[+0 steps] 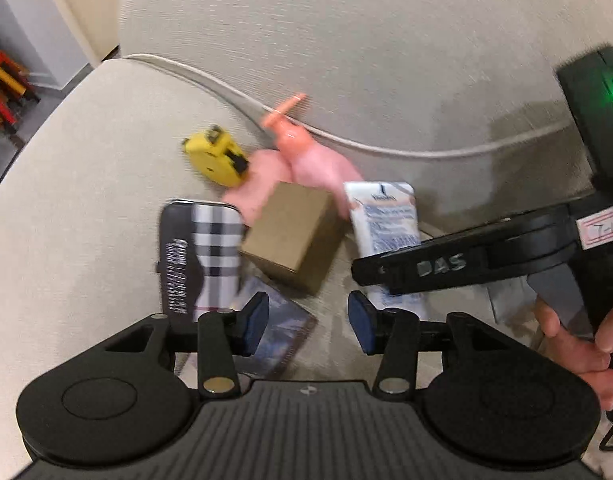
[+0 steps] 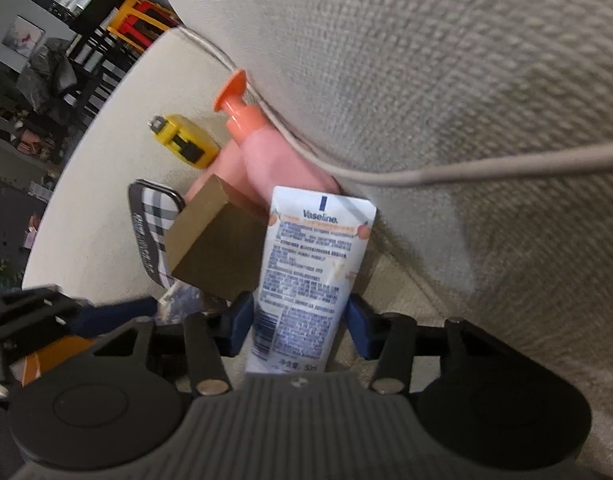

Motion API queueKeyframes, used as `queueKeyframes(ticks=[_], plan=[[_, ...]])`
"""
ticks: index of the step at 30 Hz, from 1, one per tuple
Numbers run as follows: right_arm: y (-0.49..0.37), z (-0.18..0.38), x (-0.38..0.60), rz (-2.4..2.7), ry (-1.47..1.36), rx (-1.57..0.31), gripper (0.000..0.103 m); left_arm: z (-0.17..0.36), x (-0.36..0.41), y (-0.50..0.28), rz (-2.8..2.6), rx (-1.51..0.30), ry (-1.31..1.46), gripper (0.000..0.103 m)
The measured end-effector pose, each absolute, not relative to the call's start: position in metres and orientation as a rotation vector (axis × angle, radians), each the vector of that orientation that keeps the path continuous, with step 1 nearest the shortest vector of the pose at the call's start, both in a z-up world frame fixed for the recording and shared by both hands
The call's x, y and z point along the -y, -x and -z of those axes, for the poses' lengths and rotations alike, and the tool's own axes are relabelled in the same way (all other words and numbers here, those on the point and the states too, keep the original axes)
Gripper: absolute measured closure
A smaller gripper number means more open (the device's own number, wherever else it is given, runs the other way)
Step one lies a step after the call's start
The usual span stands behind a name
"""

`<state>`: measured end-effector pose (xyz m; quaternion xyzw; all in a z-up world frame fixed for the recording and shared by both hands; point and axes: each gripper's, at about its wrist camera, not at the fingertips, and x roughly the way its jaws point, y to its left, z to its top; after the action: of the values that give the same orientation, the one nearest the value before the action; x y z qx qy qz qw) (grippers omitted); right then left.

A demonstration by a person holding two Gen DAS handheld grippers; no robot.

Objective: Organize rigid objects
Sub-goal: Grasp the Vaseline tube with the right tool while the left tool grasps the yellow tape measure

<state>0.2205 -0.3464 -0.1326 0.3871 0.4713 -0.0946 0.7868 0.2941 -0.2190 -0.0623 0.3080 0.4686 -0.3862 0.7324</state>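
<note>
On a beige sofa seat lie a brown cardboard box [image 1: 292, 232], a plaid tin [image 1: 200, 256], a yellow tape measure [image 1: 218, 156], a pink pump bottle [image 1: 306, 152] and a white Vaseline tube [image 1: 390, 220]. My left gripper [image 1: 308, 322] is open and empty, hovering just short of the box over a dark flat packet [image 1: 280, 332]. My right gripper [image 2: 296, 326] has its blue pads on either side of the Vaseline tube [image 2: 306, 272]; the pads look close to the tube, contact is unclear. The box [image 2: 210, 248], the tin [image 2: 154, 224], the tape measure [image 2: 182, 144] and the pump bottle [image 2: 274, 160] lie beyond.
The sofa backrest [image 1: 346, 40] rises right behind the objects, with a piped seam [image 1: 386, 148] along it. The right-hand gripper body [image 1: 466, 264] and the person's hand [image 1: 578, 340] reach in from the right. Room furniture shows at far left [image 2: 66, 40].
</note>
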Motion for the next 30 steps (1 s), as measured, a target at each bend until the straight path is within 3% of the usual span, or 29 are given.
queueKeyframes(ticks=[3,8,11,13,15,21,23,24,25,26,30], plan=[[-0.217,0.131,0.353,0.227,-0.881,-0.972,0.044,0.060,0.221,-0.296,0.860,-1.033,-0.686,0.048],[-0.219,0.132,0.354,0.251,-0.889,-0.946,0.054,0.067,0.228,-0.289,0.897,-1.053,-0.687,0.051],[-0.216,0.129,0.353,0.231,-0.900,-0.929,0.054,0.075,0.231,-0.282,0.901,-1.075,-0.692,0.057],[-0.209,0.122,0.352,0.201,-0.888,-0.894,0.054,0.081,0.232,-0.281,0.908,-1.095,-0.675,0.072],[-0.210,0.116,0.344,0.189,-0.820,-0.889,0.056,0.083,0.232,-0.280,0.937,-1.117,-0.629,0.077],[-0.212,0.115,0.337,0.124,-0.804,-0.907,0.064,0.085,0.230,-0.282,0.913,-1.135,-0.548,0.074],[-0.209,0.115,0.341,0.108,-0.830,-0.894,0.068,0.081,0.226,-0.283,0.902,-1.119,-0.511,0.066],[-0.208,0.114,0.341,0.094,-0.838,-0.890,0.073,0.080,0.224,-0.284,0.882,-1.107,-0.508,0.055],[-0.208,0.114,0.341,0.063,-0.844,-0.881,0.077,0.081,0.223,-0.284,0.864,-1.097,-0.524,0.051],[-0.208,0.112,0.339,0.027,-0.854,-0.867,0.083,0.082,0.222,-0.282,0.858,-1.093,-0.543,0.051],[-0.213,0.106,0.327,-0.022,-0.791,-0.867,0.085,0.085,0.214,-0.281,0.848,-1.098,-0.521,0.056]])
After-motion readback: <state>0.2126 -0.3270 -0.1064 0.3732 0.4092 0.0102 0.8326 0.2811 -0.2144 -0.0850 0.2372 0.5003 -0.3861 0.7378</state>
